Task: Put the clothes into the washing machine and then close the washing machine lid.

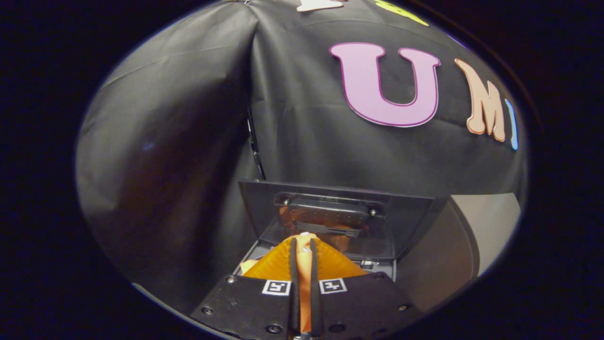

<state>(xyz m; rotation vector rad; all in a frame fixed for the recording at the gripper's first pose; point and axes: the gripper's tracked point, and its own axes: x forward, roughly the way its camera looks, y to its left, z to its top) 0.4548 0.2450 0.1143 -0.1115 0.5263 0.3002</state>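
My gripper (pixel 303 245) is shut on an orange cloth (pixel 330 267), which is pinched between the two fingers and hangs in a tent shape on both sides of them. Just beyond the fingertips stands the washing machine's raised lid (pixel 406 212), dark and glossy, tilted back against the booth wall, with the orange cloth mirrored in it. A grey handle block (pixel 325 212) sits in the lid's middle. Below the cloth a bit of the machine's top rim (pixel 377 267) shows. The drum opening is hidden by the cloth and fingers.
The black cloth wall stands close behind the lid and wraps round to the left. A pale table surface (pixel 490 226) lies to the right of the machine, with a dark curved edge beside it.
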